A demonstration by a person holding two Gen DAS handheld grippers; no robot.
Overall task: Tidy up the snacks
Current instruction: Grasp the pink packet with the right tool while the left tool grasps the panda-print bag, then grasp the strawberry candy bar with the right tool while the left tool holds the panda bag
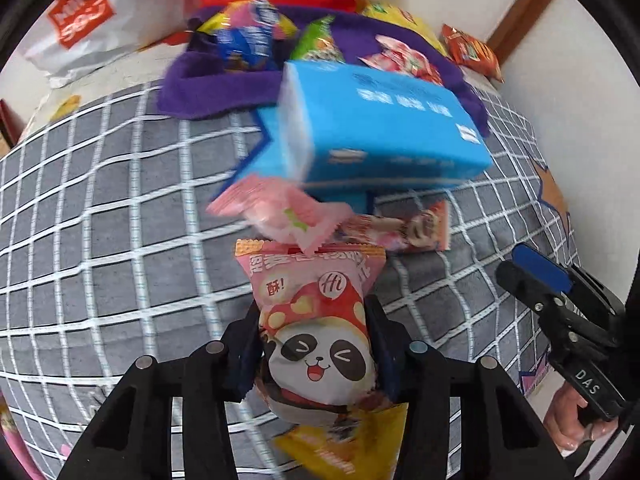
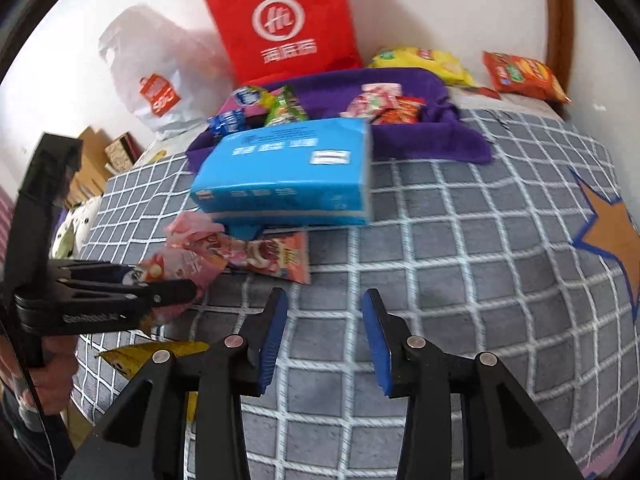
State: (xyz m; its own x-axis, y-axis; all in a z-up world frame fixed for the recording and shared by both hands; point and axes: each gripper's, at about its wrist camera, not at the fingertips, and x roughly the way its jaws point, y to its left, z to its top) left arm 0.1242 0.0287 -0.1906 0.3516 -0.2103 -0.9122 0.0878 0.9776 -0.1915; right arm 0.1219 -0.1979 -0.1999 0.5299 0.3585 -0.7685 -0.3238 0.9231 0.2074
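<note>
My left gripper (image 1: 313, 308) is shut on a pink snack pack with a panda (image 1: 320, 344), its pads pressing both sides just above the grey checked bedspread (image 1: 100, 240). A pink wrapper (image 1: 280, 208) and an orange-pink pack (image 1: 400, 232) lie just beyond it, in front of a blue box (image 1: 380, 128). A yellow pack (image 1: 340, 452) lies under the gripper. Behind the box sits a purple felt basket (image 2: 432, 136) holding several snacks. My right gripper (image 2: 325, 296) hovers open over bare bedspread with nothing between its fingers, to the right of the left gripper (image 2: 160, 288).
A red bag (image 2: 280, 20) and a white shopping bag (image 1: 92, 20) lean on the wall behind the basket. A yellow chip bag (image 2: 424, 60) and an orange one (image 2: 520, 76) lie at the back right. Boxes (image 2: 116, 152) stand at the left.
</note>
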